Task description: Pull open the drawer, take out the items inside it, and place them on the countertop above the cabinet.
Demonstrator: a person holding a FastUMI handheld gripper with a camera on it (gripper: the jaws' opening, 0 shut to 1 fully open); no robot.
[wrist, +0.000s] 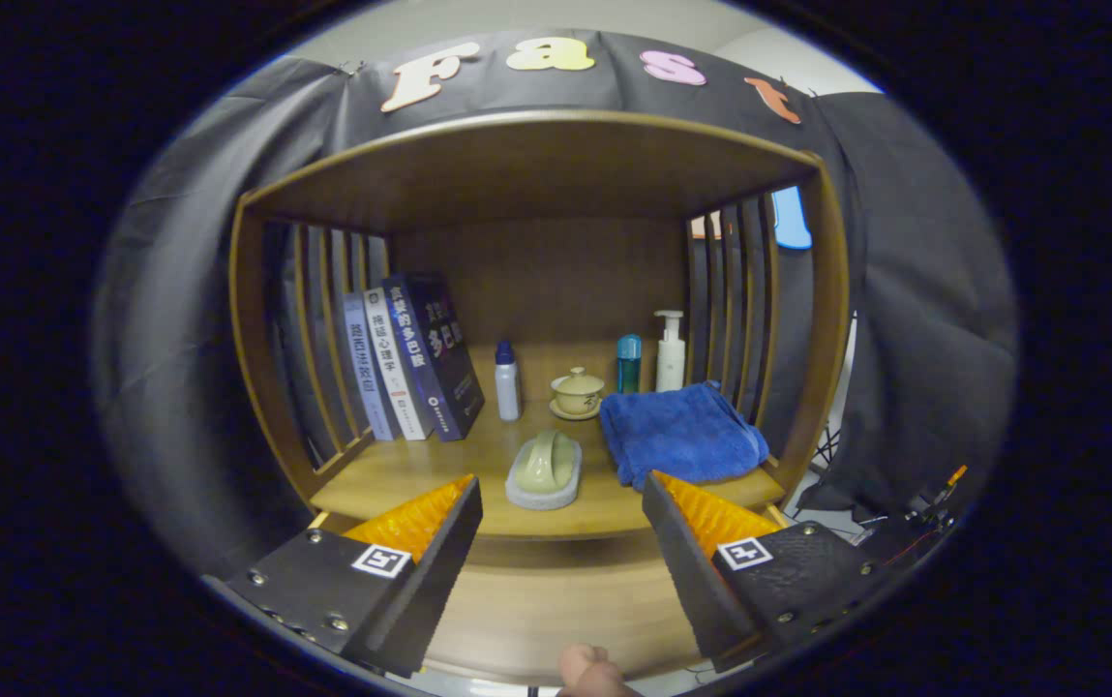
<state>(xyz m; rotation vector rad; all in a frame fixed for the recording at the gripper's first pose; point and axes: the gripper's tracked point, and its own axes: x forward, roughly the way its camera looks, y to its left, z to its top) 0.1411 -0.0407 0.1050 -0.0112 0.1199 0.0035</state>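
My gripper (560,508) is open, its two fingers spread wide with nothing between them. Below them is the wooden drawer front (556,600), with a person's fingertip (586,668) at its lower edge. Just beyond the fingers lies the wooden countertop (401,479) of the cabinet. On it, straight ahead between the fingers, rests a pale green object on a grey dish (544,472). A folded blue towel (681,433) lies on the countertop ahead of the right finger.
Several books (410,363) lean at the back left. A small white bottle (507,382), a lidded tea cup (577,392), a teal bottle (628,363) and a white pump bottle (670,350) stand at the back. Slatted wooden sides (735,310) and a top board enclose the shelf.
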